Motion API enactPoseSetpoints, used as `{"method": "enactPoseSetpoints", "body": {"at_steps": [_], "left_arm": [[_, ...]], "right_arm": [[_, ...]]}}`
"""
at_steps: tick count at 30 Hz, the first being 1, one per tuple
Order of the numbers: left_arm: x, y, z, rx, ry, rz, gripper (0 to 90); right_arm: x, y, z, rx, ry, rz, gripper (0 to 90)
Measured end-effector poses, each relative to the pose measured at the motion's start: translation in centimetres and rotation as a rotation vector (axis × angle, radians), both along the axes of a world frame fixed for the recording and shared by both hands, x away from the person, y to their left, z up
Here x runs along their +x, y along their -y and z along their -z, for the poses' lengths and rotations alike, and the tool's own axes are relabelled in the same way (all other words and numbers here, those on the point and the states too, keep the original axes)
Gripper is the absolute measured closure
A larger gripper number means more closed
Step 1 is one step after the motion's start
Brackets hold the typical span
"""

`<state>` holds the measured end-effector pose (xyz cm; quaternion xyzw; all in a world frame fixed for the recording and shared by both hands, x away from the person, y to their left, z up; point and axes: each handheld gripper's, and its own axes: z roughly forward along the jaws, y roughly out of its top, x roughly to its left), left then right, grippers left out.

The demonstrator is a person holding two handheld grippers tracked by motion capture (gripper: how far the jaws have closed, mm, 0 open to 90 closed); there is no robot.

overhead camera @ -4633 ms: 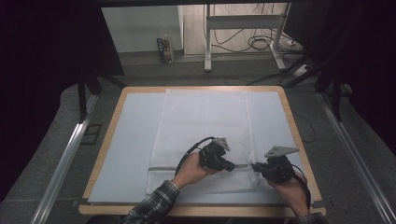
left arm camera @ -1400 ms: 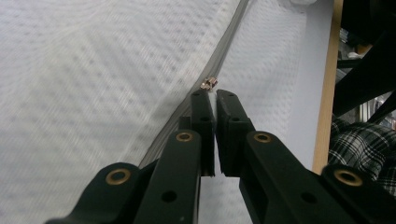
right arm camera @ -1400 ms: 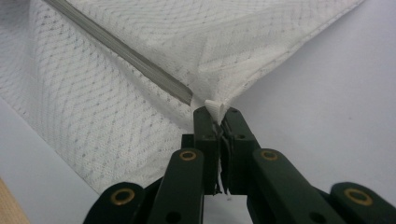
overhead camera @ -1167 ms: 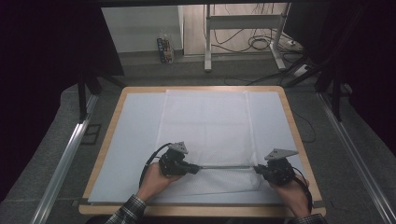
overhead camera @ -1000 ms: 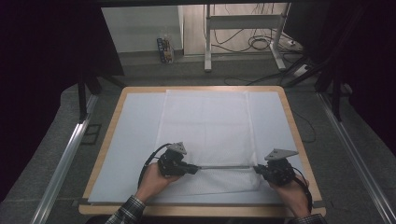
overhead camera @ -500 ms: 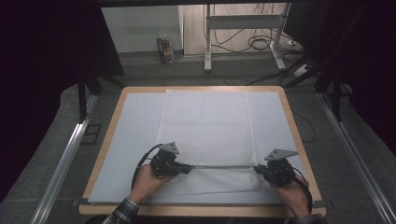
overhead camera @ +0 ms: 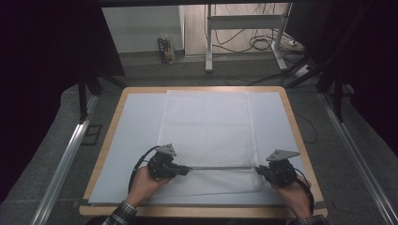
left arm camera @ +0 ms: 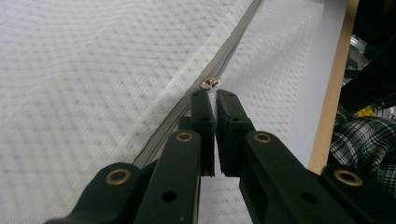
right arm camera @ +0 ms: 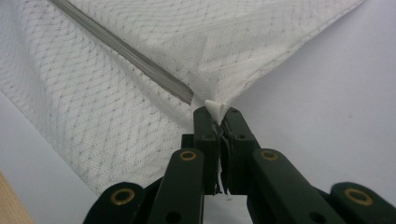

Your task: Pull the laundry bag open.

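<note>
- Near the table's [overhead camera: 300,136] front edge, we see the white mesh cover [overhead camera: 206,126] lying flat.
- Left gripper [overhead camera: 184,170] clenched on the zipper pull [left arm camera: 209,83]; right gripper [overhead camera: 259,170] grasping the cover's corner tab [right arm camera: 215,108].
- Bare mat [overhead camera: 133,126] flanks both sides.

Zipper pull [left arm camera: 210,83]: small and soft in the left gripper view; whether the left claw [left arm camera: 214,95] pinches its tab or only meets it cannot be told.
Mesh cover [left arm camera: 84,70]: blurred on the near left of that view.
Zipper [right arm camera: 126,51]: runs off the top edge in the right gripper view.
Cover's edge [right arm camera: 215,108]: tucked between the jaws of the right claw [right arm camera: 218,114]; how deep it reaches is hidden.
Forearms: cut off by the bottom edge of the high view.
Checked sleeve [left arm camera: 359,140]: cut by the right edge.
Bottles on the floor [overhead camera: 165,48]: too small to identify.
</note>
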<state>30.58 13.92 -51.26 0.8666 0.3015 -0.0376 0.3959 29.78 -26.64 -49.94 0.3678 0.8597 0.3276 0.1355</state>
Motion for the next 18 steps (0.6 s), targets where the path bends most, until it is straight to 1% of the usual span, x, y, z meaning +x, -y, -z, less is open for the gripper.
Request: {"method": "enactPoseSetpoints", "body": {"at_steps": [1, 3, 5, 7, 8, 9, 11, 12, 13, 14, 16, 18], "left_arm": [[0.0, -0.4, -0.1, -0.009, 0.001, -0.009, 87.4], [0.0, -0.6, -0.1, -0.012, 0.001, -0.005, 87.4], [-0.2, -0.8, -0.1, -0.005, 0.003, -0.013, 87.4], [-0.3, -0.8, -0.1, -0.009, -0.001, -0.019, 87.4], [-0.3, -0.9, -0.1, -0.002, 0.002, -0.02, 87.4], [-0.4, -1.0, -0.1, -0.003, 0.003, -0.023, 87.4], [-0.5, -1.2, -0.1, -0.011, 0.002, -0.032, 87.4], [-0.5, -1.3, -0.1, -0.003, 0.005, -0.03, 87.4], [-0.6, -1.4, -0.1, -0.006, 0.001, -0.031, 87.4], [-0.6, -1.5, -0.1, -0.006, 0.001, -0.034, 87.4], [-0.7, -1.6, -0.1, -0.001, 0.002, -0.037, 87.4], [-0.8, -2.0, -0.1, -0.008, -0.002, -0.045, 87.4]], "right_arm": [[0.0, 0.0, 0.0, 0.001, 0.001, 0.002, 85.6], [0.0, 0.0, 0.0, 0.001, 0.0, 0.001, 85.6], [0.0, 0.0, 0.0, 0.002, 0.001, -0.004, 85.6], [0.0, 0.0, 0.0, -0.002, 0.002, -0.003, 85.6], [0.0, 0.0, 0.0, 0.002, -0.001, 0.0, 85.6], [0.0, 0.0, 0.0, -0.003, 0.004, 0.002, 85.6], [0.0, 0.1, 0.0, 0.001, 0.003, 0.001, 85.6], [0.0, 0.1, 0.0, 0.001, 0.004, 0.004, 85.6], [0.0, 0.1, 0.0, -0.005, 0.005, 0.002, 85.6], [0.0, 0.1, 0.0, 0.003, 0.003, 0.002, 85.6], [0.0, 0.1, 0.0, -0.002, 0.006, 0.003, 85.6], [0.0, 0.1, -0.1, 0.0, 0.005, 0.005, 85.6]]}}
